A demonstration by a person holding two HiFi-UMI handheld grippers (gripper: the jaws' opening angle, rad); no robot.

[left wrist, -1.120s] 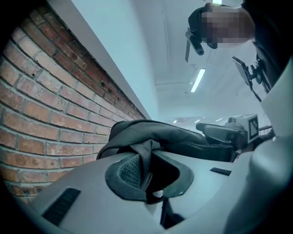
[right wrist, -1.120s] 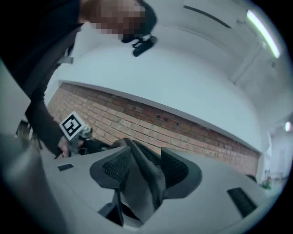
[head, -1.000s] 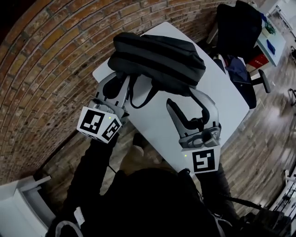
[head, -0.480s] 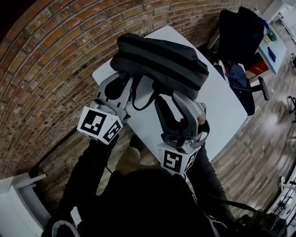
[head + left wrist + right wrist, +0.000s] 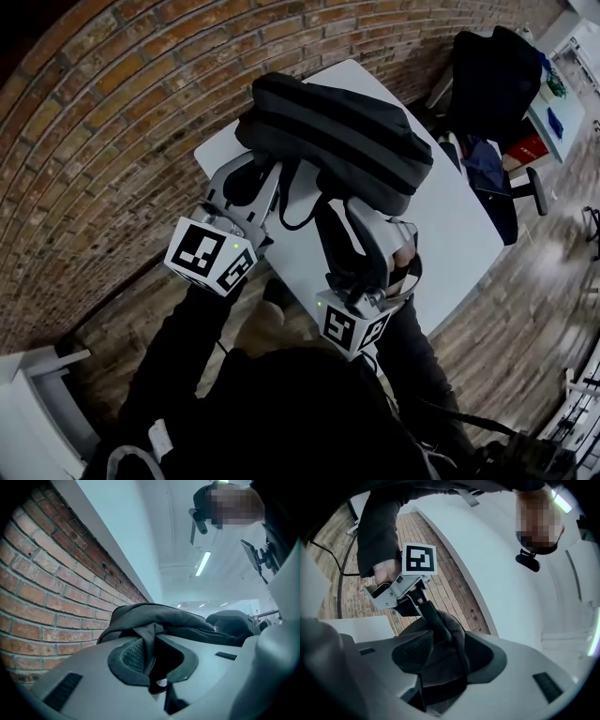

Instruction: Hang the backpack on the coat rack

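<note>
A black backpack (image 5: 337,141) lies on the white table (image 5: 450,225) by the brick wall. My left gripper (image 5: 258,169) reaches its near left end and is shut on a grey webbing strap (image 5: 149,641), pinched between the pads (image 5: 133,656). My right gripper (image 5: 349,211) stands beside it under the bag's near side, open. A dark padded shoulder strap (image 5: 440,625) runs loosely between its jaws. In the right gripper view the left gripper (image 5: 419,603) holds the strap's upper end. No coat rack is in view.
The brick wall (image 5: 122,122) runs along the table's left side. An office chair with a dark coat (image 5: 492,66) stands at the far right. A white cabinet (image 5: 28,412) sits at the lower left. Wooden floor (image 5: 525,309) lies to the right.
My right gripper has moved left toward the left one and rolled, so its jaws now straddle the shoulder strap. The left gripper has kept still on its strap.
</note>
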